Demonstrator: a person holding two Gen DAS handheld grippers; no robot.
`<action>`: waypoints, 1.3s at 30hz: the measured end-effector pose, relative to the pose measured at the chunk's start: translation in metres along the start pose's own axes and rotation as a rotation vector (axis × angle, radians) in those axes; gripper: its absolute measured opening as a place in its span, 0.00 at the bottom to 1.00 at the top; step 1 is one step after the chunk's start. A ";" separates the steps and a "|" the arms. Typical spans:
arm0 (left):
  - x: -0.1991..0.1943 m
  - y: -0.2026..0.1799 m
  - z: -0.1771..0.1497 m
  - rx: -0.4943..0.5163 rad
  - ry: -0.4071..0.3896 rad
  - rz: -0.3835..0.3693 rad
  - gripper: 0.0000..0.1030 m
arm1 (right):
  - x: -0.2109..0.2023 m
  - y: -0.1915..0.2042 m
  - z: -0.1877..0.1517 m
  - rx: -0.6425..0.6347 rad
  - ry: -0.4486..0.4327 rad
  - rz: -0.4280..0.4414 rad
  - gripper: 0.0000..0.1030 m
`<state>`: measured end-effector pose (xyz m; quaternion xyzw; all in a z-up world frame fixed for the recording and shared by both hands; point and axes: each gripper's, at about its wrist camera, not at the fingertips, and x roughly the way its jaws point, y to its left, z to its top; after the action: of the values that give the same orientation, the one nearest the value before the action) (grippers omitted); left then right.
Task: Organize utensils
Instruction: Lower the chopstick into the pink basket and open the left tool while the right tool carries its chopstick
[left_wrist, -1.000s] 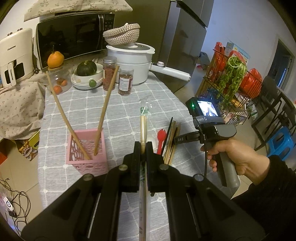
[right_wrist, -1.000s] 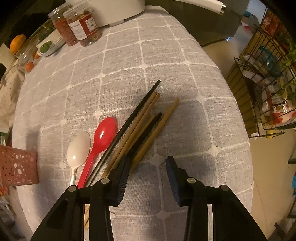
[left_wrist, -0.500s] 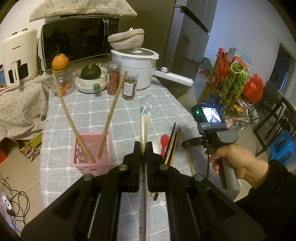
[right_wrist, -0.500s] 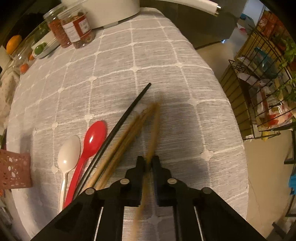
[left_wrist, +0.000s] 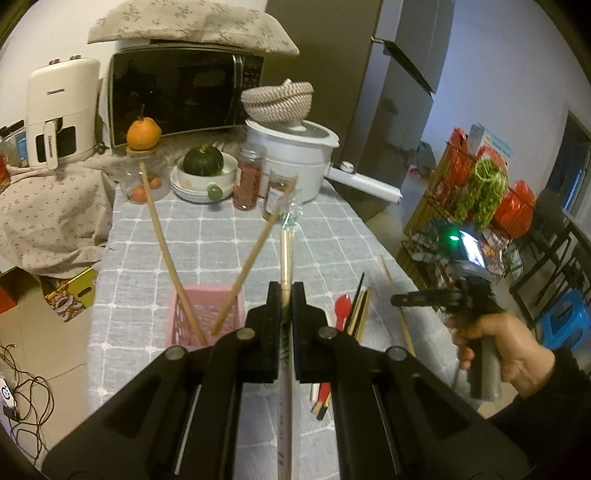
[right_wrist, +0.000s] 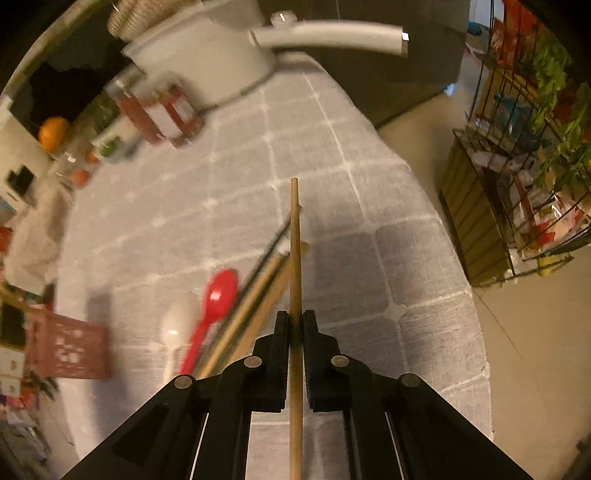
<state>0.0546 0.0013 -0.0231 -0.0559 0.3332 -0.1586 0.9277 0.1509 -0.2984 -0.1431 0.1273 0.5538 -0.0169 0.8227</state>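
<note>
My left gripper (left_wrist: 285, 291) is shut on a pair of wrapped chopsticks (left_wrist: 286, 254) in a clear sleeve, held above the table beside the pink basket (left_wrist: 207, 317). Two wooden chopsticks (left_wrist: 162, 243) lean in that basket. My right gripper (right_wrist: 294, 321) is shut on a single wooden chopstick (right_wrist: 294, 236), lifted above the pile; it also shows in the left wrist view (left_wrist: 397, 310). On the cloth lie several chopsticks (right_wrist: 255, 299), a red spoon (right_wrist: 216, 299) and a white spoon (right_wrist: 179, 317).
A white pot (left_wrist: 295, 158) with a long handle, two spice jars (left_wrist: 249, 181), a bowl stack with a squash (left_wrist: 203, 166) and a glass jar (left_wrist: 142, 177) stand at the table's far end. A wire rack (right_wrist: 517, 166) stands off the right edge.
My right gripper has lifted the single wooden chopstick up off the pile and risen from the table. My left gripper has pulled back and higher with the wrapped chopsticks still held.
</note>
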 end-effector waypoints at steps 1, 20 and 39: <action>-0.001 0.002 0.002 -0.007 -0.015 0.005 0.06 | -0.009 0.002 -0.001 -0.004 -0.022 0.021 0.07; 0.005 0.043 0.022 -0.141 -0.375 0.233 0.06 | -0.120 0.039 -0.019 -0.092 -0.307 0.280 0.07; 0.047 0.044 0.023 -0.128 -0.513 0.439 0.06 | -0.121 0.057 -0.018 -0.144 -0.331 0.305 0.07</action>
<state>0.1147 0.0272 -0.0424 -0.0791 0.1023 0.0851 0.9880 0.0973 -0.2532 -0.0279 0.1458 0.3856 0.1264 0.9023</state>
